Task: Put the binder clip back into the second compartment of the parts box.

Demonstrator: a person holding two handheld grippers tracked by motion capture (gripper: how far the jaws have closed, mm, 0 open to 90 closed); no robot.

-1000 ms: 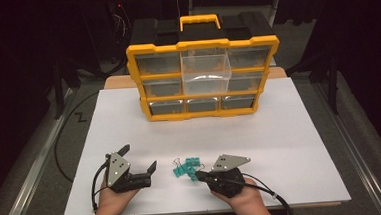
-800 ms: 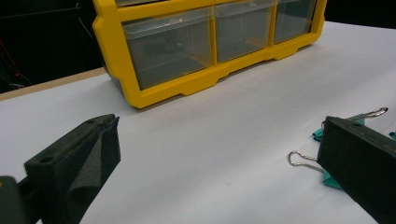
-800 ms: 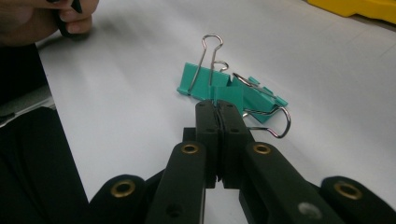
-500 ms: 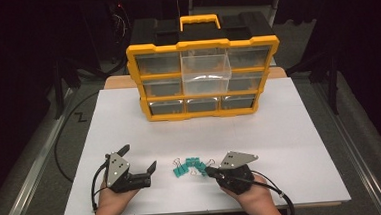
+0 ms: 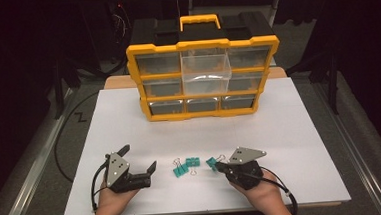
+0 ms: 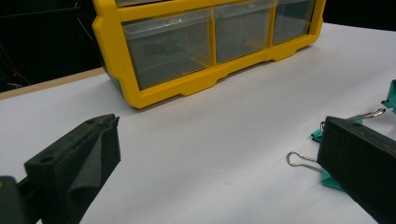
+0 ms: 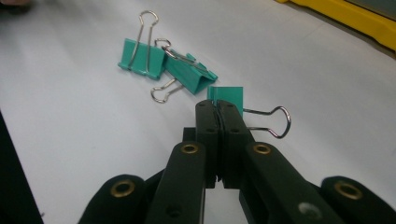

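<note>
Three teal binder clips lie at the front of the white table top [image 5: 290, 126]. My right gripper [image 5: 218, 166] [image 7: 218, 103] is shut on one binder clip [image 5: 211, 162] [image 7: 229, 97]; its teal body sticks out past the fingertips and one wire handle loops to the side. The other two clips [image 5: 180, 171] [image 5: 192, 161] [image 7: 140, 58] [image 7: 189, 74] lie together just left of it. My left gripper [image 5: 139, 157] [image 6: 219, 154] rests open to their left, with nothing between its fingers. A clip's wire loop [image 6: 299, 158] shows beside its right jaw.
A yellow and black drawer organizer [image 5: 204, 79] [image 6: 187, 51] stands at the back of the table, with its clear upper middle drawer [image 5: 205, 74] pulled out. Cables trail off the table's front corners.
My right gripper has moved to the right, taking one teal clip away from the other two. The left gripper has stayed in place.
</note>
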